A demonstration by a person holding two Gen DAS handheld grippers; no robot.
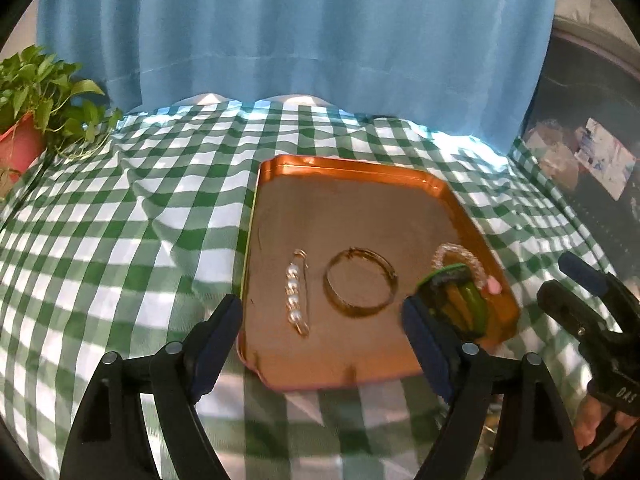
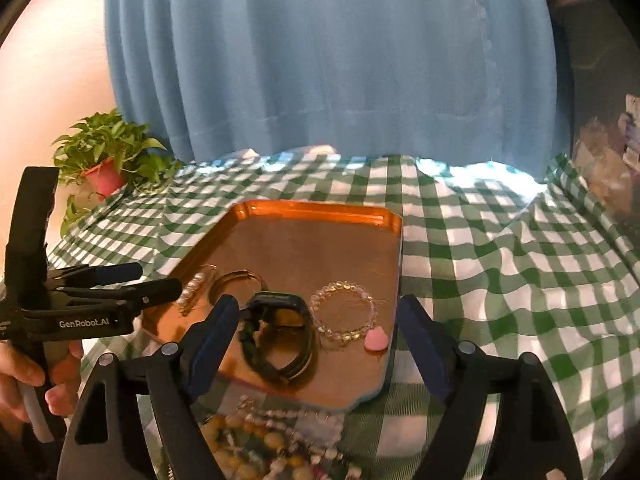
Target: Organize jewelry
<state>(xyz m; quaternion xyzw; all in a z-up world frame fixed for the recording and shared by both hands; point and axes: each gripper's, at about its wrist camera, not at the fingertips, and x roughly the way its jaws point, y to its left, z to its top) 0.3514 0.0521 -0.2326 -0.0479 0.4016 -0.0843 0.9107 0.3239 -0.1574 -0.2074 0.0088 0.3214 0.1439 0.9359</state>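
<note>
Your next pick is the tangled heap of beaded necklaces (image 2: pixel 272 440) lying on the green-checked cloth (image 2: pixel 500 264) just short of the copper tray's (image 2: pixel 320 216) near rim. Lift one strand clear of the rest before carrying it over.

Your right gripper (image 2: pixel 316 344) stands wide open and empty above them. Your left gripper (image 1: pixel 324 344) is wide open too, seemingly touching nothing.

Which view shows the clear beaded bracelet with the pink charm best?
The right wrist view: the beaded bracelet lies as a full ring on the copper tray, pink charm beside it. In the left wrist view the bracelet is partly hidden behind the dark watch band.
</note>
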